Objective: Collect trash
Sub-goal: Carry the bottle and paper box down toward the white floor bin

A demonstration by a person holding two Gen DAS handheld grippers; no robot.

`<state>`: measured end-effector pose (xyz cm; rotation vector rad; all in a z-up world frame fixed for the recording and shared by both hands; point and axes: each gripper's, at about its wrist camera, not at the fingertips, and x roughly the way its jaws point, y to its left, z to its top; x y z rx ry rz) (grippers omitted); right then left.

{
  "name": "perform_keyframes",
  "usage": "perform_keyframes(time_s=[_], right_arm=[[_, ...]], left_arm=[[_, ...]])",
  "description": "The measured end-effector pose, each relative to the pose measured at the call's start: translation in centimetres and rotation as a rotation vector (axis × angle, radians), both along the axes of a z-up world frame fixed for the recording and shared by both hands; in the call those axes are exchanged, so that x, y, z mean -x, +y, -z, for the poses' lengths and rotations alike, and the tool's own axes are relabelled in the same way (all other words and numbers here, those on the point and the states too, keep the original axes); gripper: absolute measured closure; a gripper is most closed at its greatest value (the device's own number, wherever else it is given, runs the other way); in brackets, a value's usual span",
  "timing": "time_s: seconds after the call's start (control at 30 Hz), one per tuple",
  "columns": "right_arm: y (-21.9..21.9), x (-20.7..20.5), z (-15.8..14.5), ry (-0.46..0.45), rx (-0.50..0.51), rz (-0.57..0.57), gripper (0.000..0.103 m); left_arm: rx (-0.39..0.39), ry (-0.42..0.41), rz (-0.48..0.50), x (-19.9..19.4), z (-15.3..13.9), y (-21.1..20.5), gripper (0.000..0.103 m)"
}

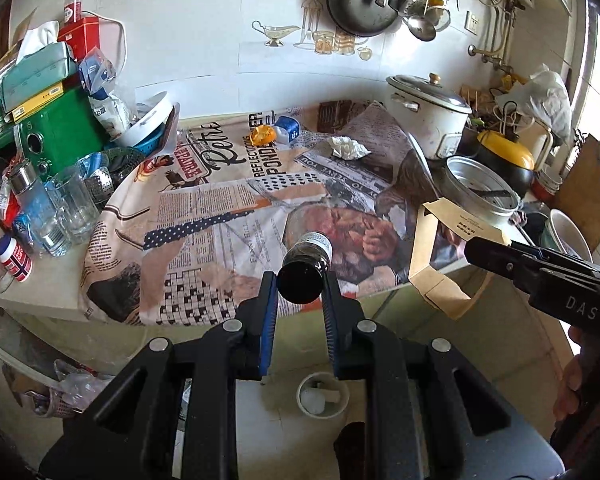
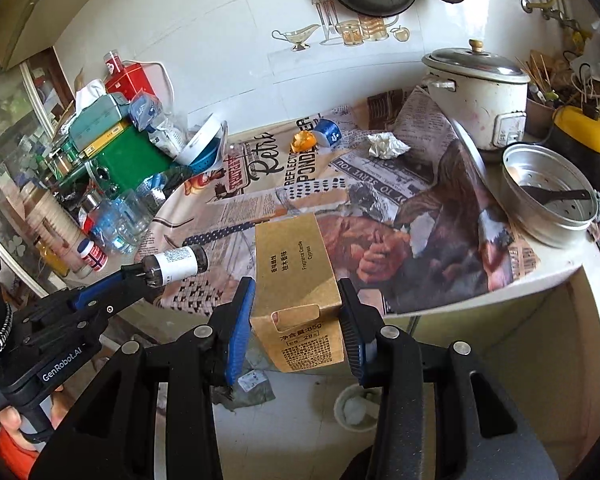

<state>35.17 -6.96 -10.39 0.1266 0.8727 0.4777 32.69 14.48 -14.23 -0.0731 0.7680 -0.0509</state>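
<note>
A: So, where is the bin (image 1: pixel 322 398)?
B: On the floor, right under both tools. The left tool (image 1: pixel 299 280) squeezes a bottle (image 1: pixel 305 266), lying flat. The right tool (image 2: pixel 296 312) squeezes a box (image 2: pixel 298 292).

dark bottle (image 1: pixel 305 267) in left hand-held gripper (image 1: pixel 300 292)

My left gripper (image 1: pixel 300 304), matt black plastic with ribbed blue pads, pinches a glossy dark glass bottle (image 1: pixel 305 268) bearing a white paper label. My right gripper (image 2: pixel 296 320) clasps a matt brown kraft-card box (image 2: pixel 300 280). At centre, a printed cloth (image 1: pixel 220 216); upper right, a dull metal pot lid (image 2: pixel 476 62); a crumpled white tissue (image 2: pixel 386 145).
</note>
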Motion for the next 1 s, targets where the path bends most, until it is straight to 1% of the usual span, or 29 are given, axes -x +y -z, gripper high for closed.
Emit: perform_keyframes(time_s=[0.13,0.27,0.4,0.5,0.6,0.73,0.8,1.0], right_arm=[[-0.2,2.3,0.6,0.044,0.016,0.015,0.065],[-0.5,3.9,1.7,0.082,0.047,0.019,0.065],[-0.8,4.7,4.5,0.143,0.062,0.014,0.065],[-1.4,4.7,7.3,0.194,0.071,0.004,0.065],[-2.0,4.6,10.7,0.240,0.088,-0.008,0.065],[-3.2,4.1,16.1,0.291,0.108,-0.016,0.065],[-3.7,3.9,18.9,0.309,0.127,-0.009,0.064],[-4.9,2.4,29.3,0.389,0.137,-0.002,0.064]], left_arm=[[0.015,0.055,0.021,1.9,1.2,-0.1,0.082],[0.033,0.105,0.027,2.9,3.0,-0.6,0.082],[0.062,0.172,0.017,3.0,6.3,-1.2,0.082],[0.080,0.221,0.009,2.8,9.5,-2.0,0.082],[0.097,0.266,-0.003,2.6,13.5,-2.9,0.082],[0.119,0.328,-0.028,2.0,20.1,-3.9,0.082],[0.139,0.361,-0.041,1.4,23.9,-4.4,0.082],[0.165,0.438,-0.061,-0.5,35.2,-5.5,0.082]])
